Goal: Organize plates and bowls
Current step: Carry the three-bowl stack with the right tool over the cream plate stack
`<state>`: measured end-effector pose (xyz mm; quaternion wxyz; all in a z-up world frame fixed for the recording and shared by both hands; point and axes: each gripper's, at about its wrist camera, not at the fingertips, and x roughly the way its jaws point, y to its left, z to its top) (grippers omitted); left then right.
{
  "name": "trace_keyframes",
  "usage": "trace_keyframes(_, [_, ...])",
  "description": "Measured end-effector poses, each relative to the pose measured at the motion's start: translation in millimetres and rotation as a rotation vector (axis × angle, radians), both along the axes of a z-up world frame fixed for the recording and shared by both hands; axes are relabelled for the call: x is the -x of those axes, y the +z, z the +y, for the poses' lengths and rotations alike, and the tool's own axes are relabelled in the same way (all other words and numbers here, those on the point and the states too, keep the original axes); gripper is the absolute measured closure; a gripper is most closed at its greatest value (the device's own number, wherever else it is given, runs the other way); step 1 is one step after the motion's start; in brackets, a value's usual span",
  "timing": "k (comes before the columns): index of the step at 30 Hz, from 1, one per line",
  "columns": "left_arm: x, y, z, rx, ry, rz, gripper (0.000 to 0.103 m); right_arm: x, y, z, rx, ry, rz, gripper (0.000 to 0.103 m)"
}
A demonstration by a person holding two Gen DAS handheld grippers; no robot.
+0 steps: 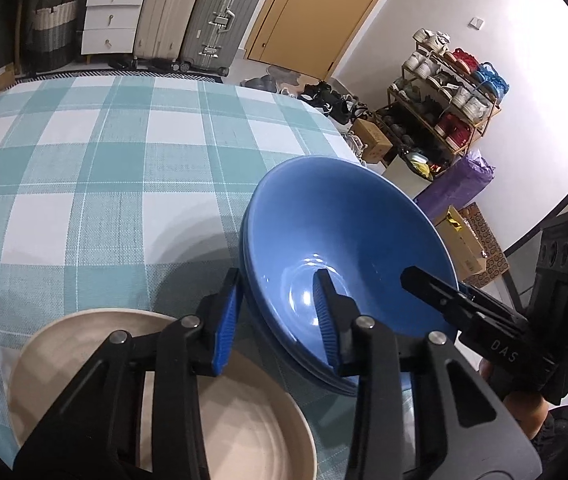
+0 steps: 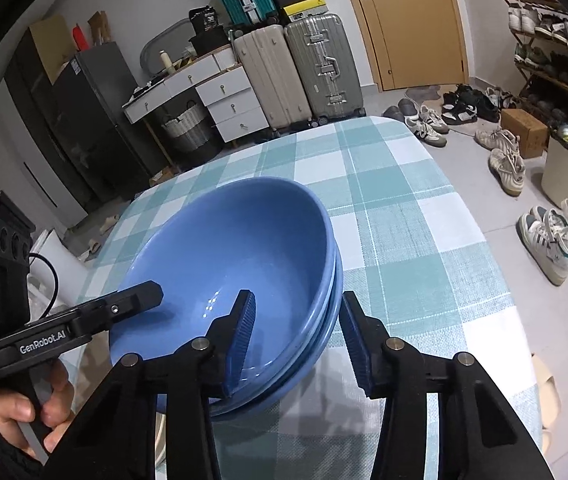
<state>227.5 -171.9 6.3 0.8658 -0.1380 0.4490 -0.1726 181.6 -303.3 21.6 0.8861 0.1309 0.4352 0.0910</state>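
A stack of blue bowls (image 1: 344, 232) (image 2: 235, 248) stands on the checked tablecloth (image 1: 103, 160). My left gripper (image 1: 279, 280) straddles the stack's left rim, one blue pad inside the top bowl and one outside, and looks shut on it. My right gripper (image 2: 296, 298) clamps the opposite rim the same way. Each view also shows a black finger (image 1: 424, 280) (image 2: 139, 296) of the other gripper over the bowl, held by a person's hand (image 2: 11, 412). A beige plate (image 1: 251, 420) lies just left of the bowls, under my left gripper.
The table's edge (image 1: 324, 120) runs close behind the bowls. Beyond it are suitcases (image 1: 219, 20), a white drawer unit (image 1: 111, 16), a wooden door (image 2: 404, 20), a shoe rack (image 1: 444, 92) and several shoes (image 2: 504, 160) on the floor.
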Motion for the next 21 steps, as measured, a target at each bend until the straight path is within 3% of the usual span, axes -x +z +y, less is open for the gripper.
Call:
trace_keyframes(10, [14, 17, 3, -0.008, 0.008, -0.039, 0.07, 11, 17, 5, 0.023, -0.001, -0.025, 0.058])
trace_keyframes(21, [51, 57, 21, -0.01, 0.026, -0.112, 0.07, 36, 50, 24, 0.035, 0.029, -0.077, 0.058])
